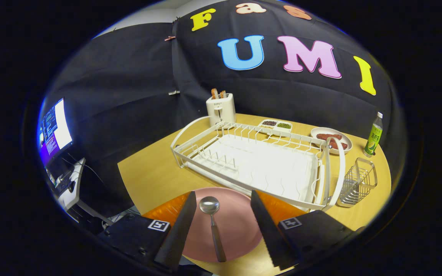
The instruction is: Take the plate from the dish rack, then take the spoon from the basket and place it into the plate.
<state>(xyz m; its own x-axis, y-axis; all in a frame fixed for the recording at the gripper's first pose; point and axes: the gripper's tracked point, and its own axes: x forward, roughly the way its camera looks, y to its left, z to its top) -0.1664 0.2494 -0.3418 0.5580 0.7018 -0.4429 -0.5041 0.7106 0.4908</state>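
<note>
A pink plate (232, 222) lies on the wooden table in front of the white dish rack (259, 161). A metal spoon (213, 226) rests in the plate, bowl toward the rack, handle toward me. My gripper (223, 226) hangs above the plate, open, with the spoon lying in the gap between the fingers and touched by neither. The rack's slots hold nothing. The wire basket (359, 182) stands to the right of the rack, with nothing visible inside it.
A white toaster (221, 109) with bread stands behind the rack. A divided dish (276, 125), a plate of sausages (332, 142) and a green bottle (373, 136) line the table's far side. An orange mat (167, 209) lies under the pink plate. A monitor (54, 130) stands off the table's left.
</note>
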